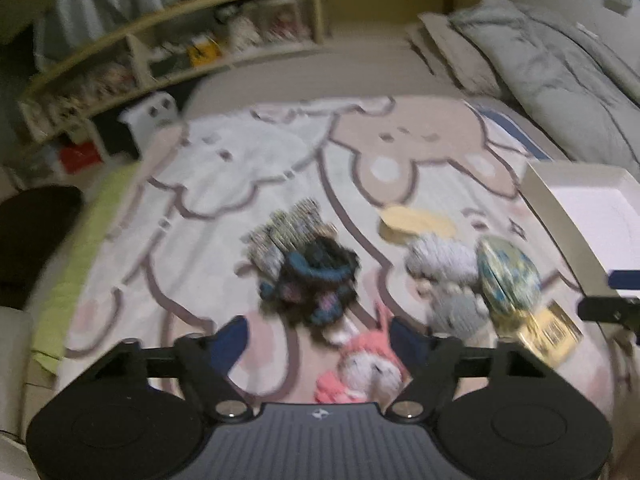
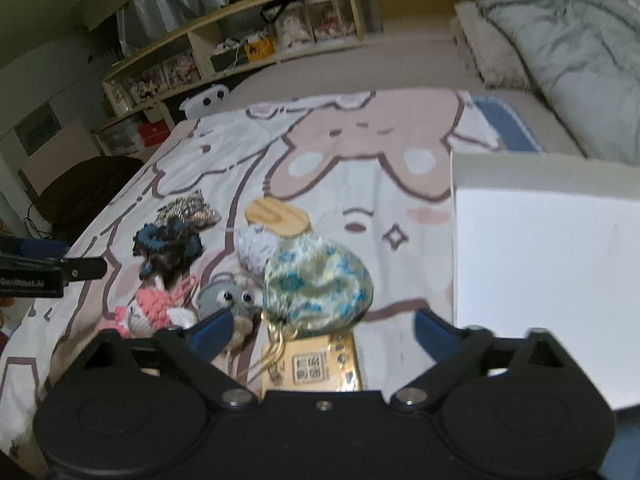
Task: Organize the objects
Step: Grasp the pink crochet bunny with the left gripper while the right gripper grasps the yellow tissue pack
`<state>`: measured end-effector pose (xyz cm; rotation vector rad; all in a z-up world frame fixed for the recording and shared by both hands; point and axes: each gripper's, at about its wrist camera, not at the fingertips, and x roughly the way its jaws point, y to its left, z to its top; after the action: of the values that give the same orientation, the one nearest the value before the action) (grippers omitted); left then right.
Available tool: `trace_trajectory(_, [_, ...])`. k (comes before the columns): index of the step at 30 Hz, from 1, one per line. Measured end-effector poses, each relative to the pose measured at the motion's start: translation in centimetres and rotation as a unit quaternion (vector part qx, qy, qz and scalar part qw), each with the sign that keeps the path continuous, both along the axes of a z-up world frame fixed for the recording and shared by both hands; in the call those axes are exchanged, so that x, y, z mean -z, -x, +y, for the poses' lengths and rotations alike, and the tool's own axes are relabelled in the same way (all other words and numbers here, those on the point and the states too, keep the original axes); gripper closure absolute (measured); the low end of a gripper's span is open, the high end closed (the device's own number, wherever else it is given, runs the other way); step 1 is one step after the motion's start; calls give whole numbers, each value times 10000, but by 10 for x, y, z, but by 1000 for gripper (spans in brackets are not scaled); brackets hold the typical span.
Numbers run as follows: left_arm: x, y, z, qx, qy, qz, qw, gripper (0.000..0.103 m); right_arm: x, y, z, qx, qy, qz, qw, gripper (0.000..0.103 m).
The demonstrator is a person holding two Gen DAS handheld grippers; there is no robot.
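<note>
Left wrist view, going left to right across the cartoon-print bedspread (image 1: 224, 184): a striped scrunchie (image 1: 286, 232) touches a dark blue-and-black knitted piece (image 1: 316, 280). Nearer the camera lies a pink crochet bunny (image 1: 370, 364), between the spread fingers of the left gripper (image 1: 320, 340), which grips nothing. Next comes a round wooden lid (image 1: 412, 222) behind a pale grey yarn ball (image 1: 440, 258), with a grey crochet mouse (image 1: 458, 310) in front of it. A blue-and-gold drawstring pouch (image 1: 508, 274) leans beside them, a gold packet (image 1: 550, 332) just below it. A white box (image 1: 580, 216) stands at the far right.

Right wrist view shows the same row, and the right gripper (image 2: 324, 330) has its fingers wide apart above the gold packet (image 2: 316, 364), holding nothing; the pouch (image 2: 320, 284) sits just ahead and the box (image 2: 548, 240) just to its right
</note>
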<state>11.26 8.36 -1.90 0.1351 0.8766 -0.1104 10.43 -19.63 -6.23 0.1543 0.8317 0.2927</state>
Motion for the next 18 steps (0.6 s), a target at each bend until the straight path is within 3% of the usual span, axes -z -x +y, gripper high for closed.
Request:
trace_trajectory(4, [11,6,1,490,286,378,9977,47,7,1,1,-160,-199,243,9994,19])
trace_trajectory(10, [27,10,-7,845,93,770,9934,65,15,3,10,-397,-99,431,9982,20])
trace_trajectory(18, [47,-4,-7,829,-213,1074,9905,64,26,-2,17,-597,-56,615,9963,21])
